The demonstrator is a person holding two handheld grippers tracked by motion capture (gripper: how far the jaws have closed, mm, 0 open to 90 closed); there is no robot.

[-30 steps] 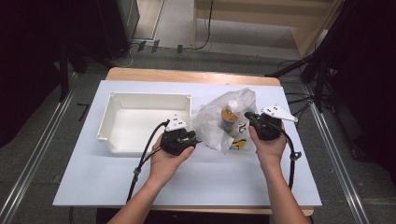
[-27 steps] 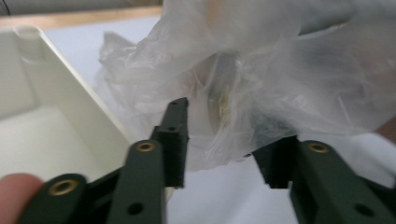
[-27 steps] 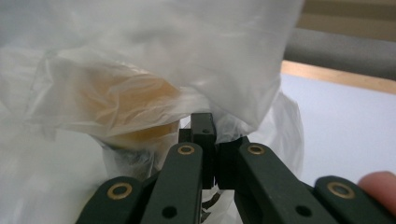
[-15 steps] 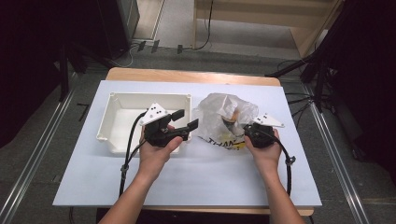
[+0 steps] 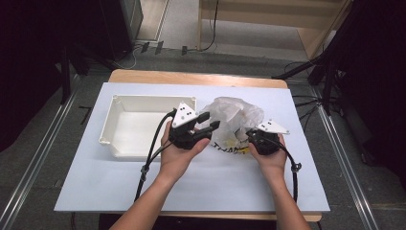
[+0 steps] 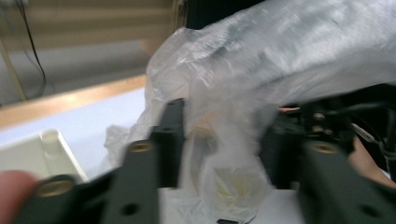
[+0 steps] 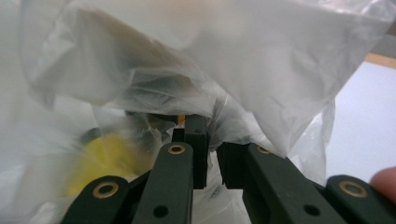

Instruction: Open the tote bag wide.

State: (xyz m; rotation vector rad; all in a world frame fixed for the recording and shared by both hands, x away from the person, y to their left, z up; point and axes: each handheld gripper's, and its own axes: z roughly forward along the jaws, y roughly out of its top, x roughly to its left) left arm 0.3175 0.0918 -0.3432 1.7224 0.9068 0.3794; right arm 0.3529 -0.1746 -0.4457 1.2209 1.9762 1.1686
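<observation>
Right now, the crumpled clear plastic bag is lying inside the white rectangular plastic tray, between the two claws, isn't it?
Not quite: the crumpled clear plastic bag lies on the white sheet beside the white rectangular plastic tray, to its right, as the high view shows. It is between the left claw and right claw.

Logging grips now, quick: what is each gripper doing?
Left gripper: jaws apart, just closing, around the plastic bag.
Right gripper: shut on the plastic bag.

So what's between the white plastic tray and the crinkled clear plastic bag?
In the high view, the left gripper sits between the white plastic tray and the crinkled clear plastic bag.
</observation>
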